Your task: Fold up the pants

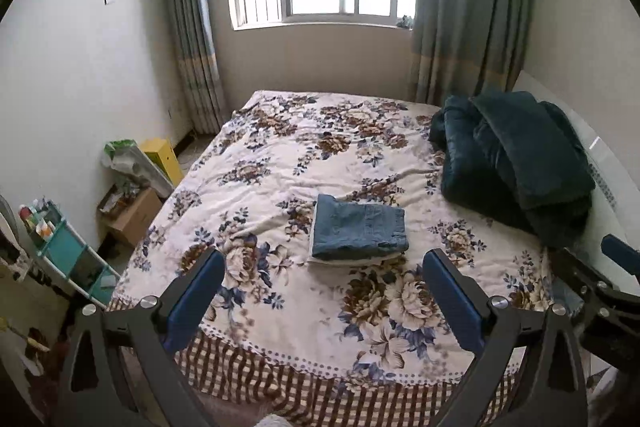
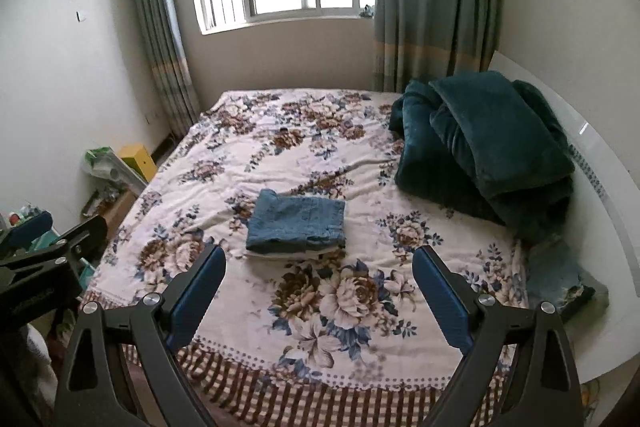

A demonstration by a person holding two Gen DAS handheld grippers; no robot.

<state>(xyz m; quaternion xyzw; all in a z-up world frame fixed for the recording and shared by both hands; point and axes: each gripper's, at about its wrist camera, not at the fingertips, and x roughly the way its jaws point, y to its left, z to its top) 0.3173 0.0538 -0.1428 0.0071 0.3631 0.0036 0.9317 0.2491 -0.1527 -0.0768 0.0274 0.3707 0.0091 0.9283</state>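
Left tool point(image 1: 324, 287) spread, empty; folded pants point(image 1: 359, 231) on bed point(image 1: 280, 163).

Blue denim pants point(image 1: 359, 227), folded into a compact, roughly square stack; lying flat, pale inner layer showing along the near edge; resting beyond the fingertips, ahead of the gap between both fingers, untouched point(image 2: 297, 225).

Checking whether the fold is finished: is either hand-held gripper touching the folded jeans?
Apart. In each wrist view, floral bedspread shows between the open fingers and the folded jeans: left hand-held gripper, right hand-held gripper.
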